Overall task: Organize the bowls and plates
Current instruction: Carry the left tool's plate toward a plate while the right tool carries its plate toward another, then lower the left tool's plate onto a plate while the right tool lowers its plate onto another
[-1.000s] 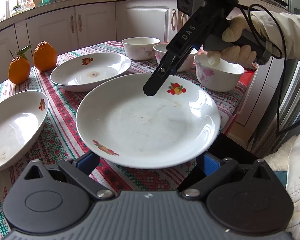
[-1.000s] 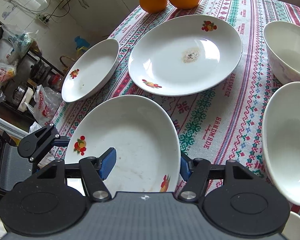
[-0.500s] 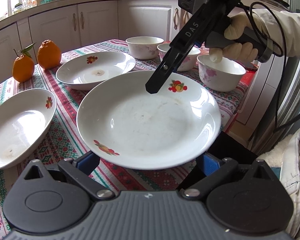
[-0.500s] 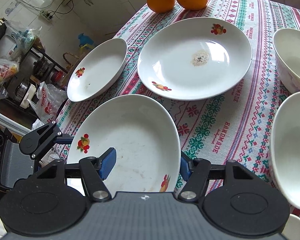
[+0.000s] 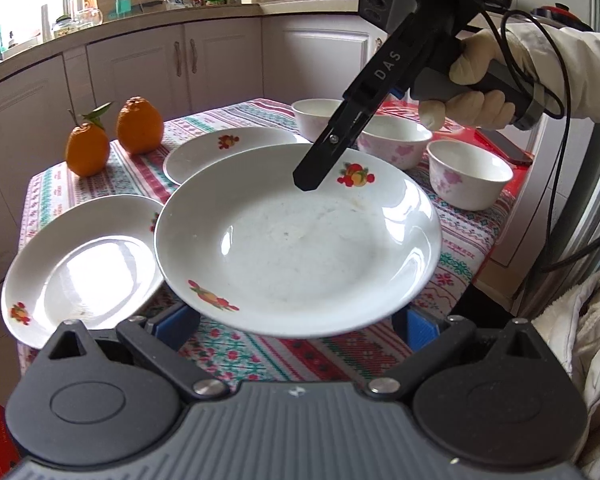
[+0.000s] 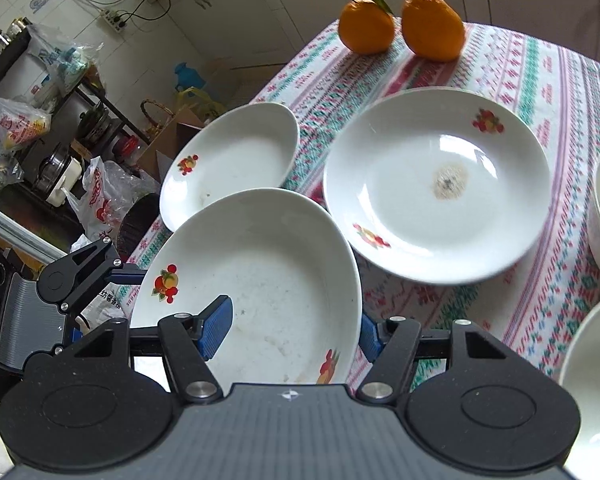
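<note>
Right gripper (image 6: 292, 330) is pinching the near plate's (image 6: 260, 264) rim; left gripper (image 5: 296, 330) is gaping under it. Glazed, slippery, breakable: rim grip is best.

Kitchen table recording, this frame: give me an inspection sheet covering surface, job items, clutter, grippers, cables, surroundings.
Surface: table under a patterned tablecloth.
Job's things: lifted plate held off the cloth by both grippers; small plate near the table's edge; stained plate flat on the cloth; three floral bowls grouped at the far side.
Clutter: two oranges; a phone beyond the bowls.
Grippers: left gripper takes the lifted plate's near rim, its closure cannot be told; right gripper is shut on the opposite rim.
Cables: black cable hangs from the right gripper's handle.
Surroundings: white cabinets; crowded counter; shelf with bags.
</note>
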The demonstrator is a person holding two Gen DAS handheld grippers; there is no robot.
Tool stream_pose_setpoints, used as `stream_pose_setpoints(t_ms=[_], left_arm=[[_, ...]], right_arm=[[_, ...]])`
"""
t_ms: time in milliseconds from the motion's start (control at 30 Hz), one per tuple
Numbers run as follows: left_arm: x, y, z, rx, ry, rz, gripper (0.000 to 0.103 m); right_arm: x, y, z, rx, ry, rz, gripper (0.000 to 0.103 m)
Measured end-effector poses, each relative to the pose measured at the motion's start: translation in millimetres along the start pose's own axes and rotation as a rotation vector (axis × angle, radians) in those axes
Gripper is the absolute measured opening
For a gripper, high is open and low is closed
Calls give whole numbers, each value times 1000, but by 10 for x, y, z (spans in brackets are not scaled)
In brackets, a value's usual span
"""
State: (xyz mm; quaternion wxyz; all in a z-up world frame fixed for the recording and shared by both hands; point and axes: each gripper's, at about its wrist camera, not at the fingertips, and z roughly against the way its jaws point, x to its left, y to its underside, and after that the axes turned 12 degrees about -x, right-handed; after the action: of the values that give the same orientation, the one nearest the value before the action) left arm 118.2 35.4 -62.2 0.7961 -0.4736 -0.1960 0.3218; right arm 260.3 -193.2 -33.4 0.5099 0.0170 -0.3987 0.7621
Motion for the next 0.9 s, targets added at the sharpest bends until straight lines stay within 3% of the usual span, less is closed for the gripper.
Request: stream_pose_setpoints(t_ms=[567,900], left_arm=[[575,-14,201,5,-134,42,101],[792,60,227,15,-190,82,101]], right_arm=[[350,-671,-617,43,-81,118,70],[416,-877,-975,67,-121,139,70]])
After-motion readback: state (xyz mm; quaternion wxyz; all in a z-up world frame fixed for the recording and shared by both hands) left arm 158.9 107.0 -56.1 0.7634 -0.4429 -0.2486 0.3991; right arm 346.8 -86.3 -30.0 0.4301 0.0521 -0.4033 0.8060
